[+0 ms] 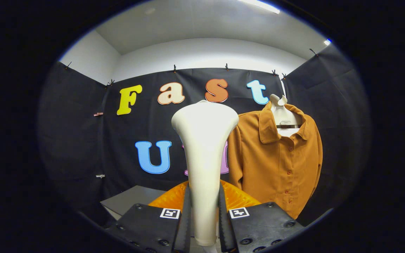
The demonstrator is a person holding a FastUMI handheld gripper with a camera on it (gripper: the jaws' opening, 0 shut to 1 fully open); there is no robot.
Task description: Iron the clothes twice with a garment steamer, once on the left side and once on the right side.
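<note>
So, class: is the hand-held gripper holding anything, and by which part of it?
The hand-held gripper holds the garment steamer, both fingers pressed on its narrow handle near the bottom, wide head upward.

White steamer (204, 158) upright (tool-clamped) beside hanging orange shirt (276, 158)

The gripper (204, 218) has both fingers pressed on the handle of a white garment steamer (204, 147), which stands upright with its wide head on top. Beyond the fingers, to the right of the steamer, an orange buttoned shirt (280, 161) hangs on a white hanger (283, 112) before the black booth wall (76, 133).
</note>
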